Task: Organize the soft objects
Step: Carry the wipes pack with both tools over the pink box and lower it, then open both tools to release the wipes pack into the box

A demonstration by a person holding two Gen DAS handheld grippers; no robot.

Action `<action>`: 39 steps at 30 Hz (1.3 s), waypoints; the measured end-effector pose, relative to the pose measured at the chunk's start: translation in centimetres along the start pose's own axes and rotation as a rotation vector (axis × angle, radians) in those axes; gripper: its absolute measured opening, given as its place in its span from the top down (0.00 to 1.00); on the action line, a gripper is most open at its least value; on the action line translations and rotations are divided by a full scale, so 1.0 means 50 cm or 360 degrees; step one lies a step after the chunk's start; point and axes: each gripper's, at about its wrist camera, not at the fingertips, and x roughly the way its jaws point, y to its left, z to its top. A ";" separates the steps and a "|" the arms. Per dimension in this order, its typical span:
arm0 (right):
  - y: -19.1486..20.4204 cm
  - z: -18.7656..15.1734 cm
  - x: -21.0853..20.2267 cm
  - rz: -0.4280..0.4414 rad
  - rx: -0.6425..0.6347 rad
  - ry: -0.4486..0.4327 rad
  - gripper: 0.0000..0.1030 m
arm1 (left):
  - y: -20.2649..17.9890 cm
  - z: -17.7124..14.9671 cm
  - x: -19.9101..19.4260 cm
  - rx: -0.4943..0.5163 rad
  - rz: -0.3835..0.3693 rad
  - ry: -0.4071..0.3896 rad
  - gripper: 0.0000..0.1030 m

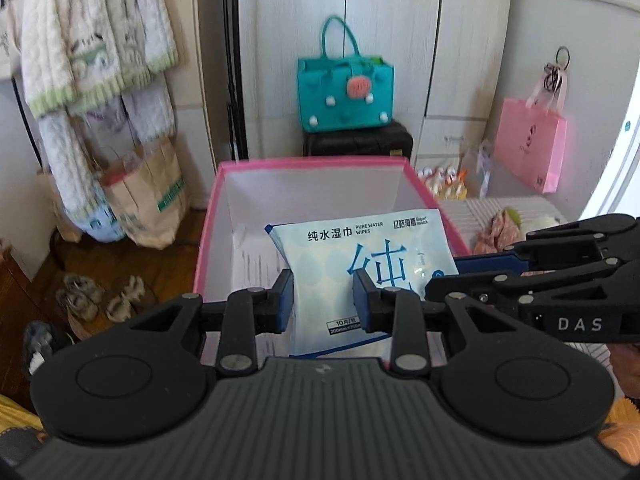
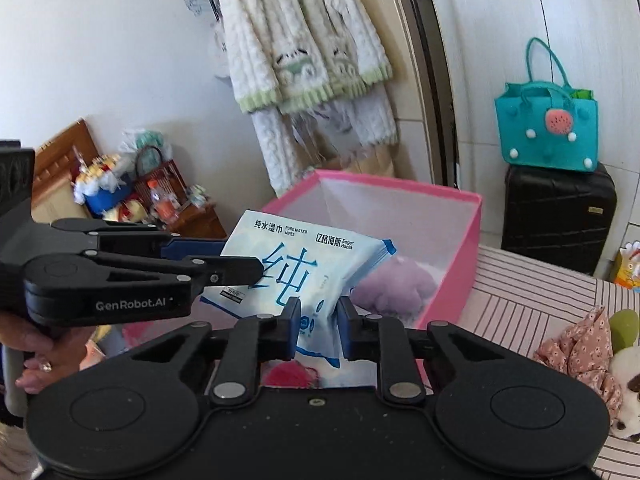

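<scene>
- While both tools grip it, the pack of wet wipes [image 1: 362,256] hangs over the open pink box [image 1: 320,166], tilted, its printed face toward the cameras.
- The left tool [image 1: 323,298] is closed on the pack's lower part, blue pads pressing the wrapper from either side.
- The right tool [image 2: 319,322] is clamped on the pack's other lower corner, where the wrapper bunches between its pads; in the left wrist view it reaches in from the right side.
- A hand [image 2: 38,356] wearing a ring holds the left tool's handle.
- Inside the box lie a lilac plush thing [image 2: 396,286] and something red [image 2: 290,374] near the front wall.
- The box stands just beside a striped surface [image 2: 532,300], on which a floral cloth [image 2: 580,356] and a plush toy [image 2: 628,384] lie near one another.
- Behind, a teal felt bag [image 1: 346,92] sits on a black suitcase [image 1: 358,142] before white cupboard doors.
- A pink paper bag [image 1: 530,144] hangs on the right wall, and knitted garments [image 1: 96,40] hang at left above a brown paper bag [image 1: 150,200].
</scene>
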 end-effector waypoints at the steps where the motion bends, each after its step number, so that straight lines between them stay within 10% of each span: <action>1: -0.001 -0.002 0.007 -0.0013 0.0005 0.0019 0.76 | 0.004 -0.002 0.008 -0.0002 -0.0009 0.0017 0.71; 13: 0.009 -0.008 0.064 -0.0147 -0.0006 0.0174 0.74 | 0.005 -0.018 0.061 0.0043 0.0059 0.0120 0.70; 18: 0.029 -0.010 0.075 -0.0272 -0.0185 0.0161 0.75 | -0.022 -0.028 0.061 0.0230 0.0319 0.0041 0.68; 39: -0.013 -0.069 -0.231 -0.0116 -0.0090 -0.0028 0.71 | -0.105 -0.012 -0.164 0.0245 -0.0112 0.0017 0.65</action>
